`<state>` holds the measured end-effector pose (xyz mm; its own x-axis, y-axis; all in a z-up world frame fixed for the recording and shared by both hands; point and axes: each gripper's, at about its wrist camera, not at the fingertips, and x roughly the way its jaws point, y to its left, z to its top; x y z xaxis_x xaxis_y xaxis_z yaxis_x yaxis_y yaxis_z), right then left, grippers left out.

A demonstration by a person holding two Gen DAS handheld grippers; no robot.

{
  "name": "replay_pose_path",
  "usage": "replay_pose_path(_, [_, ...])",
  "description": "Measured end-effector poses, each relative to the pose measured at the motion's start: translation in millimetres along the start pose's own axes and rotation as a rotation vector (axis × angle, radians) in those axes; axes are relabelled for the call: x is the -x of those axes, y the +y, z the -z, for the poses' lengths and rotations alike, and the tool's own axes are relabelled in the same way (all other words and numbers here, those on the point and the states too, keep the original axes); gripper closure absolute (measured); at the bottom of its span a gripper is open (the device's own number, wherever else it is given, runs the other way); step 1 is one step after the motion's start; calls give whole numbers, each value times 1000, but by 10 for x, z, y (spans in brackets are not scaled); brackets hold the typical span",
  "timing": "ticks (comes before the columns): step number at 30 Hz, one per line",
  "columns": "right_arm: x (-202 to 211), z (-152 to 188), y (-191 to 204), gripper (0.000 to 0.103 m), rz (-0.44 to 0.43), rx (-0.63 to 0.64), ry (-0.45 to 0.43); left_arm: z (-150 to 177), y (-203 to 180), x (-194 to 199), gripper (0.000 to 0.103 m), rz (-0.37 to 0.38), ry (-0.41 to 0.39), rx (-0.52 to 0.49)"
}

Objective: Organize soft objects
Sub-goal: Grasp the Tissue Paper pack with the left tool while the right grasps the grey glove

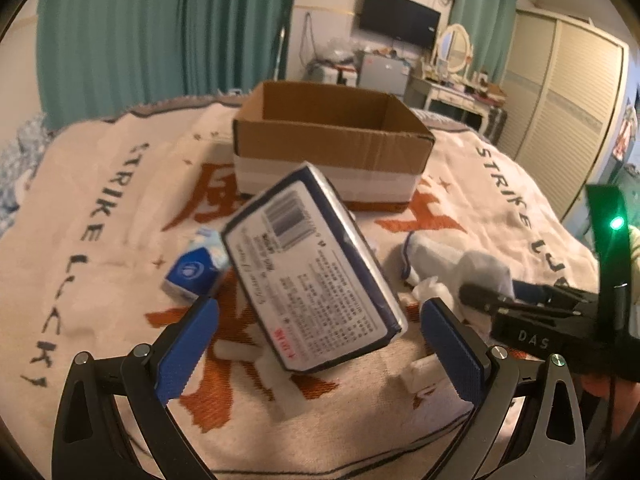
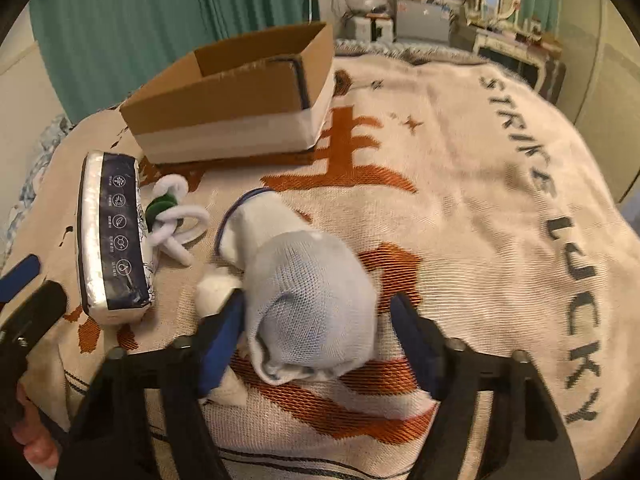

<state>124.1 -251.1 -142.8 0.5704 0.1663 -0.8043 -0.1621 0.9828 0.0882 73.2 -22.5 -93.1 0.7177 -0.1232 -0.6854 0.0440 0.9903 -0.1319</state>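
Right wrist: sock (image 2: 308, 300) between jaws (apart).

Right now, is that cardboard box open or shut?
Open: the cardboard box has no lid or flaps over its top, and bare inner walls show. Its floor is hidden.

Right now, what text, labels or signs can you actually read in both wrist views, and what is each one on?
"STRIKE LUCKY": woven along both sides of the blanket.
"DAS": white letters on the right gripper body.
Large orange Chinese characters: woven on the blanket, partly covered, not readable.
Barcode, fine print, red stamp: on the tissue pack, too blurred.
Five round icons with captions: tissue pack side, too small.
Blue logo: small tissue packet, unreadable.
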Motion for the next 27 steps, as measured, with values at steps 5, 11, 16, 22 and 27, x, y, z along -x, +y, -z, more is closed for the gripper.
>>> replay_pose_path(5, [281, -120, 112, 54, 59, 29, -144, -30, 68, -132, 2, 10, 19, 44])
replay_pose_path(11, [325, -202, 168, 55, 47, 19, -180, -45, 126, -382, 2, 43, 61, 89])
replay_pose_path(16, [260, -181, 248, 54, 28, 45, -169, 13, 94, -571, 8, 90, 114, 118])
replay_pose_path(22, [276, -154, 255, 54, 30, 53, -170, 11, 19, -442, 15, 67, 79, 56])
replay_pose_path(27, [429, -137, 257, 54, 32, 62, -199, -31, 19, -195, 16, 57, 39, 18])
